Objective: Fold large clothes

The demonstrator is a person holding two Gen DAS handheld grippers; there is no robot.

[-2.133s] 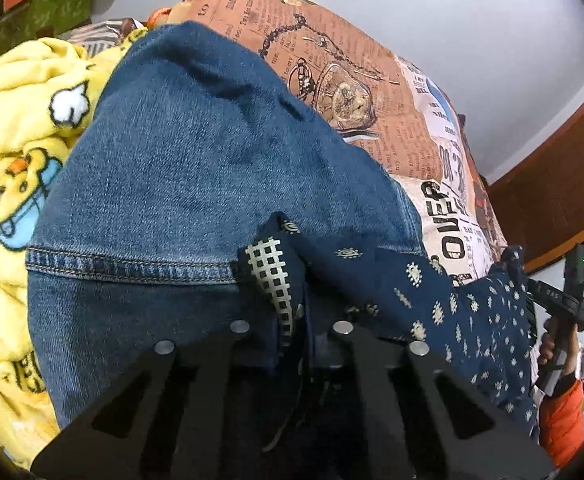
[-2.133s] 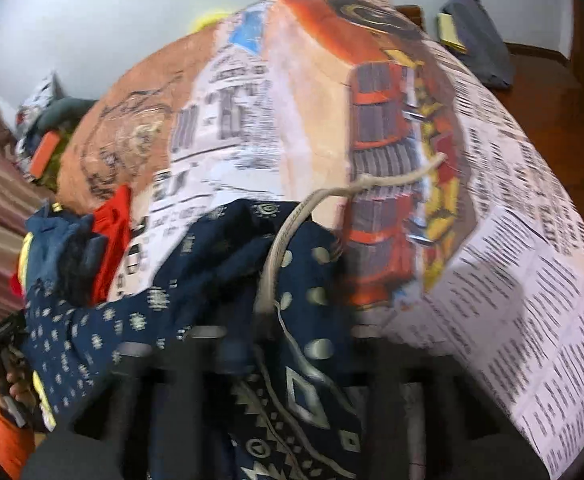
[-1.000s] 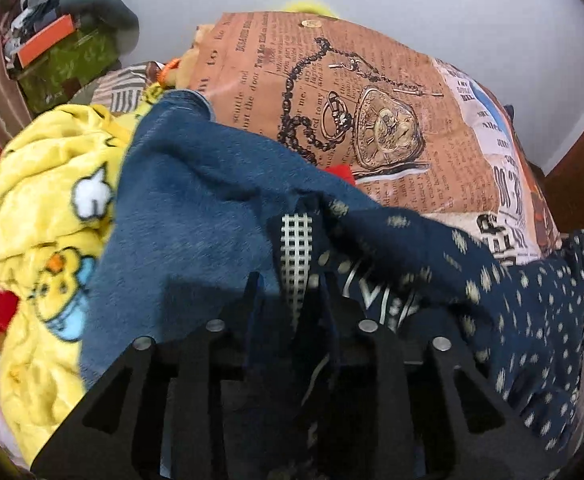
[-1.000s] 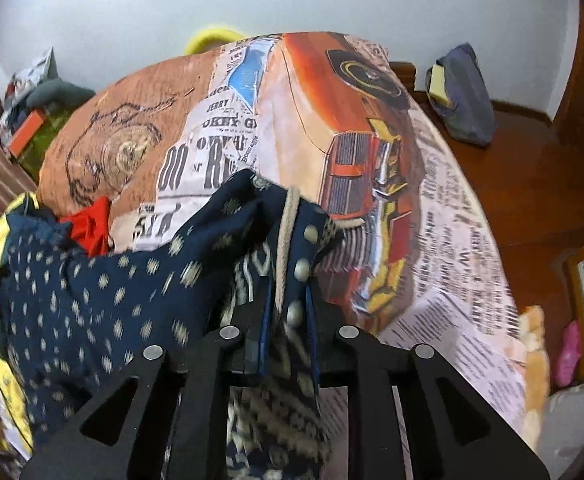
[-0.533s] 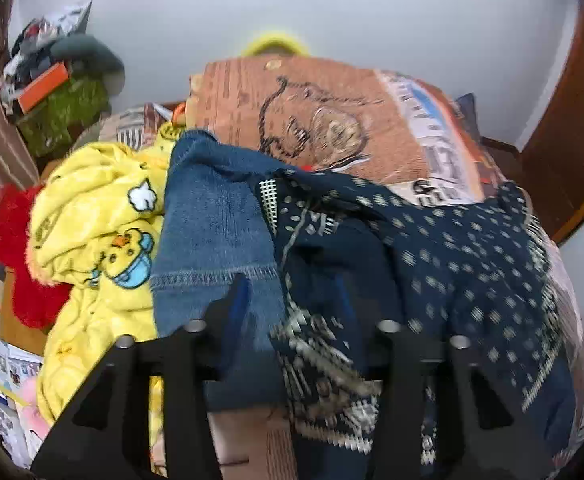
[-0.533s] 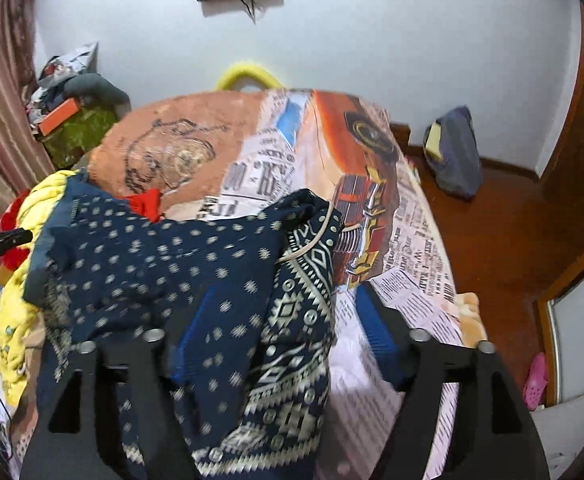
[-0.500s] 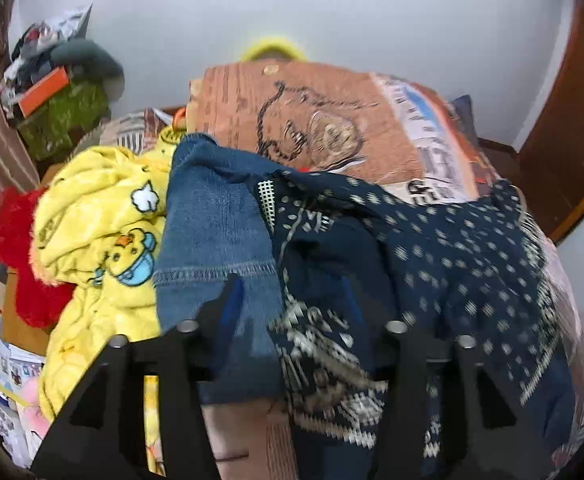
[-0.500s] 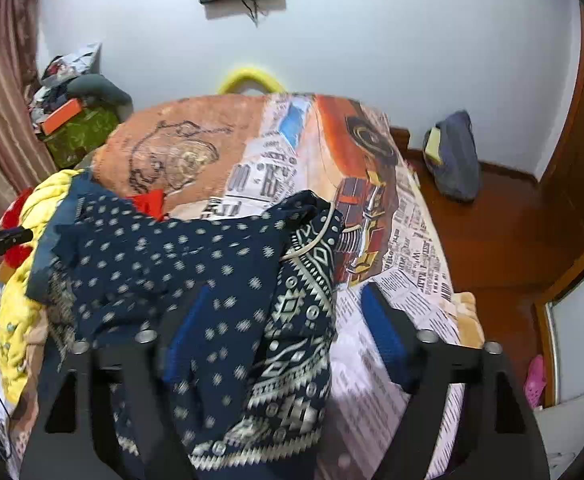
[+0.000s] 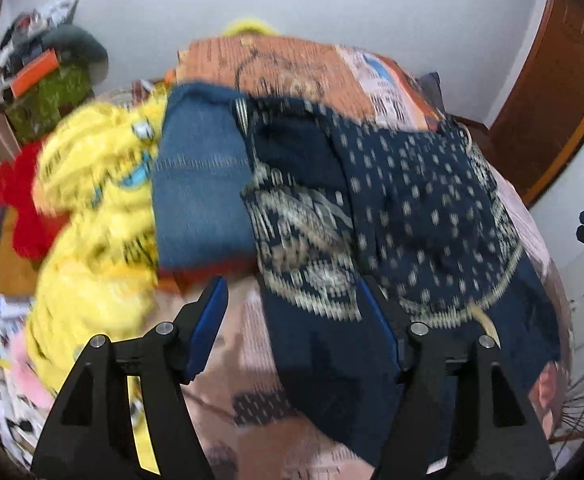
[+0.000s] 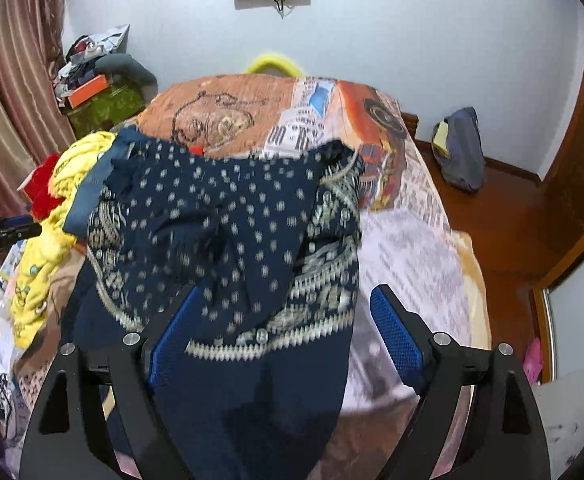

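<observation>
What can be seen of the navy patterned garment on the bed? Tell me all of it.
The navy garment looks like soft cloth, dark blue with small pale dots and cream geometric bands near its hem, plus a pale cord at one edge. It lies rumpled and partly folded over itself on the printed bedspread, its lower part hanging over the near edge. Its left side overlaps the jeans. Neither open gripper touches it.
</observation>
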